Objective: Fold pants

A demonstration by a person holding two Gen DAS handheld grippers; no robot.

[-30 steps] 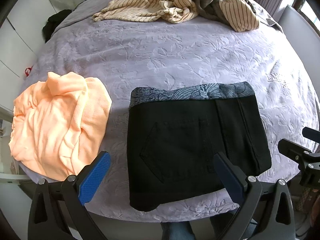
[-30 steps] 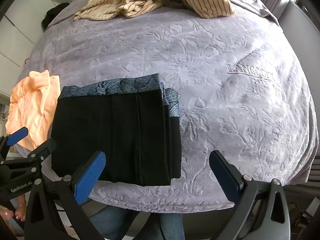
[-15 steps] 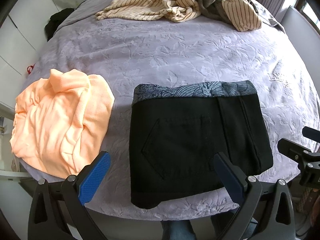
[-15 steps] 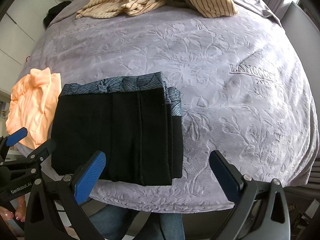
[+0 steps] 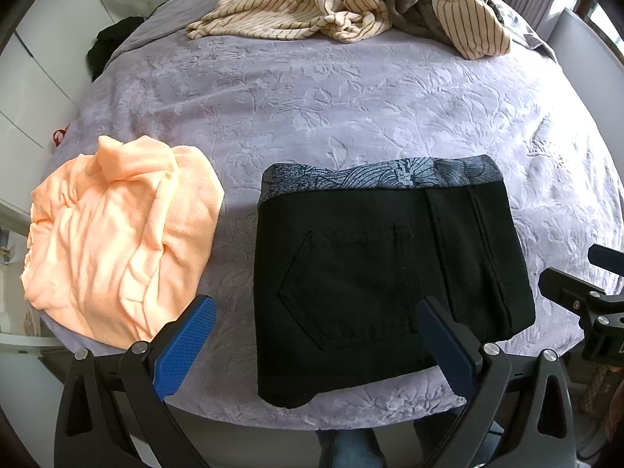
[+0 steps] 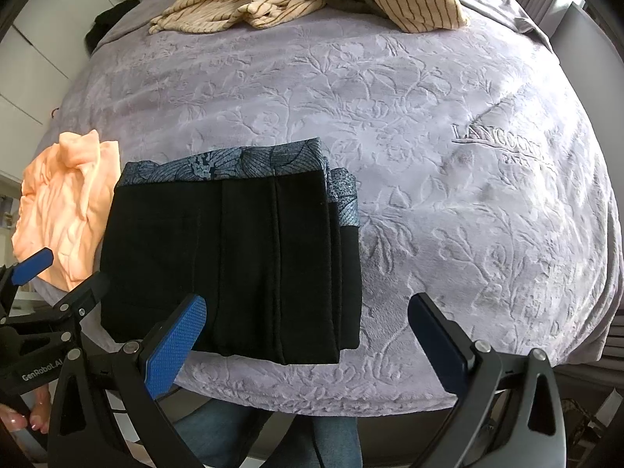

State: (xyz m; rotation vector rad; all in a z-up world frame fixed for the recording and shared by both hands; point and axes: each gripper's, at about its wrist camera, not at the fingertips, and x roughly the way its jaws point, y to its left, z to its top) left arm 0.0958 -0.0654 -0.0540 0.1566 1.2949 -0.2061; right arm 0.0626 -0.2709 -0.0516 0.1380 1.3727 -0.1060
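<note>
Left gripper (image 5: 316,329) held low at near bed edge, fingers spread wide, grasping nothing; right gripper (image 6: 308,325) same pose, released, empty, beside it; both clear of fabric. One pair black pants (image 5: 384,273), folded into compact rectangle, patterned waistband on far side, flat on lavender bedspread (image 5: 331,97) near front edge. One orange garment (image 5: 117,241) just left of pants; one striped clothing heap (image 5: 343,11) at far end. Versus earlier frames: pants unchanged; both grippers drawn slightly back, scene otherwise same.

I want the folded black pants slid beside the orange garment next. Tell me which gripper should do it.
Left, probably. The left gripper hangs open over the black pants, nearest the orange garment. The right gripper is open too, mostly over bare bedspread.
</note>
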